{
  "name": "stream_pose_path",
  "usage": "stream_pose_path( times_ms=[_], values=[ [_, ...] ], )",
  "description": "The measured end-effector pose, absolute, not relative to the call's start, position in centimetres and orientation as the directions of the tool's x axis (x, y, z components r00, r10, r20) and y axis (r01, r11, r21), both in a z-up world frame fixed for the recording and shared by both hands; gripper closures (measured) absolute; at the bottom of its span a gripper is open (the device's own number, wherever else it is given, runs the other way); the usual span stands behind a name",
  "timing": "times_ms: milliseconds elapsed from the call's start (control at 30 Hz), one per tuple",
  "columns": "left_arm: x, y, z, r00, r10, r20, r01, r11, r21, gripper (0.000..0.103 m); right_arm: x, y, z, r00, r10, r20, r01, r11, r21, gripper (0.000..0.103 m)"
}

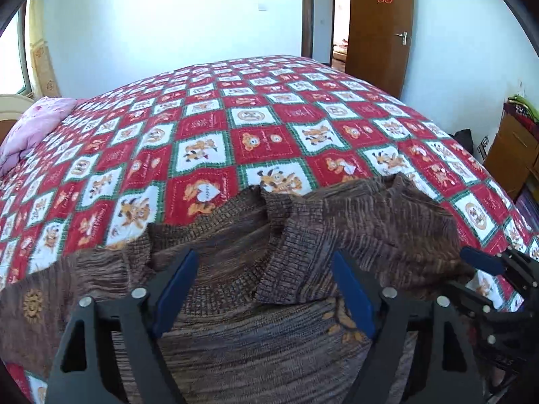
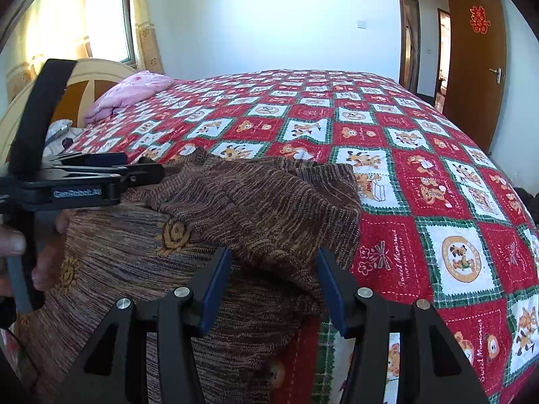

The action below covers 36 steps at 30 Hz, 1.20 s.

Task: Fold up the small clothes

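Observation:
A brown knitted sweater (image 1: 256, 336) with orange sun motifs lies spread on the bed. Its ribbed collar (image 1: 283, 245) is crumpled, and one sleeve (image 2: 269, 202) is folded across the body. My left gripper (image 1: 264, 259) hovers open just above the collar, its blue pads (image 1: 177, 289) wide apart and clear of the cloth. In the right wrist view it shows side-on as the left gripper (image 2: 134, 166), held by a hand (image 2: 17, 242). My right gripper (image 2: 273, 256) stands open over the folded sleeve's near edge, with knit lying between its pads (image 2: 214, 289). The right gripper (image 1: 488, 264) also shows at the sweater's right side.
The bed is covered by a red, white and green checked quilt (image 1: 269, 134) with cartoon prints. A pink pillow (image 2: 131, 92) lies by the headboard (image 2: 87, 84). A wooden door (image 1: 380, 30) stands beyond the bed's far corner, and a wooden cabinet (image 1: 512, 155) is on the right.

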<state>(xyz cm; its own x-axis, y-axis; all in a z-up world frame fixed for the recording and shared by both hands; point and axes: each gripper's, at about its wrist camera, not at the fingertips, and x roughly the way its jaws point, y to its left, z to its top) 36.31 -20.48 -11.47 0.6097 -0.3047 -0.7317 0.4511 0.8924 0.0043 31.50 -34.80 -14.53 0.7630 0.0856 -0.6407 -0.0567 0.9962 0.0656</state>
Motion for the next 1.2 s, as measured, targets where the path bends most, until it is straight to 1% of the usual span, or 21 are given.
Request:
stream_pose_path(
  times_ms=[67, 133, 200, 233, 267, 333, 533, 567, 600, 633, 667, 700, 733, 867, 933, 1000, 1033, 1067, 1100, 1133, 1200],
  values=[
    [36.8, -20.7, -12.4, 0.584, -0.293, -0.757, 0.451, 0.892, 0.003, 0.044, 31.7, -34.7, -14.8, 0.758, 0.085, -0.647, -0.06, 0.996, 0.06, 0.049],
    [37.3, -20.9, -13.3, 0.559, -0.285, -0.779, 0.45, 0.893, -0.004, 0.05, 31.8, -34.5, -15.0, 0.755, 0.081, -0.65, -0.063, 0.997, 0.051, 0.049],
    [37.4, -20.9, -13.7, 0.546, -0.291, -0.786, 0.451, 0.892, -0.017, 0.068, 31.9, -34.3, -15.3, 0.753, 0.07, -0.654, -0.068, 0.997, 0.028, 0.049],
    [37.4, -20.9, -13.8, 0.534, -0.302, -0.79, 0.458, 0.888, -0.029, 0.088, 32.0, -34.2, -15.5, 0.75, 0.06, -0.659, -0.068, 0.998, 0.014, 0.049],
    [37.4, -21.0, -13.7, 0.52, -0.312, -0.795, 0.466, 0.884, -0.043, 0.096, 32.1, -34.2, -15.6, 0.746, 0.054, -0.663, -0.067, 0.998, 0.007, 0.049],
    [37.0, -20.8, -13.2, 0.522, -0.322, -0.79, 0.466, 0.883, -0.052, 0.099, 32.3, -34.3, -15.9, 0.738, 0.037, -0.674, -0.054, 0.999, -0.004, 0.049],
    [35.3, -19.6, -10.2, 0.533, -0.401, -0.745, 0.506, 0.857, -0.099, 0.099, 31.9, -35.6, -15.2, 0.764, -0.011, -0.646, 0.024, 1.0, 0.01, 0.049],
    [35.2, -19.5, -10.0, 0.542, -0.397, -0.741, 0.507, 0.858, -0.089, 0.096, 31.9, -35.9, -15.1, 0.766, -0.011, -0.643, 0.032, 0.999, 0.021, 0.049],
    [35.1, -19.5, -10.0, 0.571, -0.361, -0.737, 0.49, 0.87, -0.047, 0.096, 31.9, -36.0, -15.0, 0.767, -0.007, -0.641, 0.034, 0.999, 0.03, 0.049],
    [35.3, -19.5, -10.1, 0.583, -0.348, -0.734, 0.482, 0.875, -0.032, 0.091, 31.9, -36.0, -15.0, 0.768, -0.005, -0.64, 0.036, 0.999, 0.035, 0.049],
    [35.5, -19.4, -10.4, 0.581, -0.343, -0.738, 0.478, 0.878, -0.031, 0.075, 31.9, -36.0, -15.0, 0.769, -0.007, -0.639, 0.038, 0.999, 0.036, 0.049],
    [35.9, -19.3, -10.8, 0.57, -0.341, -0.748, 0.473, 0.88, -0.041, 0.064, 31.9, -35.9, -15.0, 0.769, -0.01, -0.64, 0.038, 0.999, 0.031, 0.049],
    [36.2, -19.2, -11.3, 0.565, -0.343, -0.751, 0.463, 0.884, -0.055, 0.048, 31.9, -35.9, -15.0, 0.769, -0.011, -0.639, 0.037, 0.999, 0.027, 0.049],
    [36.6, -19.8, -12.6, 0.552, -0.331, -0.765, 0.465, 0.884, -0.047, 0.047, 31.8, -35.6, -15.0, 0.771, -0.013, -0.637, 0.033, 0.999, 0.019, 0.049],
    [36.9, -20.4, -13.3, 0.535, -0.331, -0.777, 0.473, 0.88, -0.049, 0.05, 31.9, -35.7, -15.0, 0.77, -0.011, -0.638, 0.032, 0.999, 0.021, 0.049],
    [37.0, -20.8, -13.8, 0.528, -0.331, -0.782, 0.479, 0.876, -0.048, 0.061, 31.9, -35.7, -15.0, 0.77, -0.011, -0.638, 0.032, 0.999, 0.021, 0.049],
    [37.0, -20.9, -13.9, 0.52, -0.337, -0.785, 0.487, 0.872, -0.052, 0.083, 31.9, -35.7, -15.0, 0.77, -0.011, -0.638, 0.031, 0.999, 0.02, 0.049],
    [36.8, -20.9, -13.9, 0.516, -0.341, -0.786, 0.491, 0.869, -0.055, 0.097, 31.9, -35.7, -15.0, 0.77, -0.012, -0.637, 0.03, 0.999, 0.018, 0.049],
    [36.7, -20.8, -13.8, 0.522, -0.336, -0.784, 0.489, 0.871, -0.048, 0.097, 31.9, -35.7, -15.0, 0.772, -0.015, -0.636, 0.03, 0.999, 0.013, 0.049],
    [36.5, -20.8, -13.5, 0.534, -0.33, -0.778, 0.486, 0.873, -0.037, 0.1, 31.8, -35.7, -15.0, 0.773, -0.018, -0.634, 0.031, 0.999, 0.01, 0.049],
    [36.1, -20.3, -12.6, 0.547, -0.344, -0.763, 0.485, 0.873, -0.047, 0.1, 31.8, -35.7, -14.9, 0.777, -0.025, -0.629, 0.036, 0.999, 0.005, 0.049]
  ],
)
